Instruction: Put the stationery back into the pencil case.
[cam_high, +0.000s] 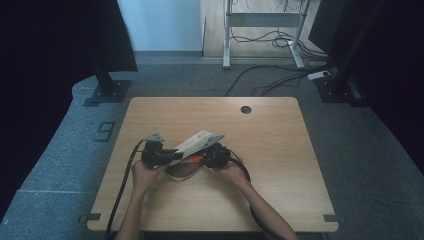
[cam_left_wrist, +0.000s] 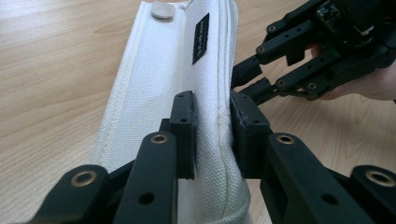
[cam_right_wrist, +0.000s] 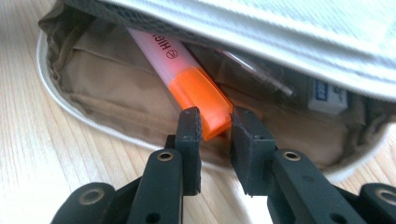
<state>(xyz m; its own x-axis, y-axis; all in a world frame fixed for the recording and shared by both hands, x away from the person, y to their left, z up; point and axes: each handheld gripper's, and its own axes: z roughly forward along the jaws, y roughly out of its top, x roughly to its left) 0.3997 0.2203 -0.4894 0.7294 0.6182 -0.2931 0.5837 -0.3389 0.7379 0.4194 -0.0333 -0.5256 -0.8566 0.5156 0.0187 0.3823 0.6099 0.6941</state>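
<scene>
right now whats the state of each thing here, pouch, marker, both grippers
white pouch: open, flap lifted, lying on the table
orange highlighter: capped, lying in the pouch, cap end sticking out
left gripper: shut on the pouch flap
right gripper: jaws at the highlighter cap, grip not clear
eraser: inside the pouch

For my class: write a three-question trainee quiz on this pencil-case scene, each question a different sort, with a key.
1. True or false: the left gripper is clamped on the white pencil case flap.
2. What does the right gripper have between its jaws? A) eraser B) orange highlighter C) pen
3. Name the white item with blue print lying inside the case.

Key: 1 true. 2 B, the orange highlighter, at its cap end. 3 the eraser.
</scene>
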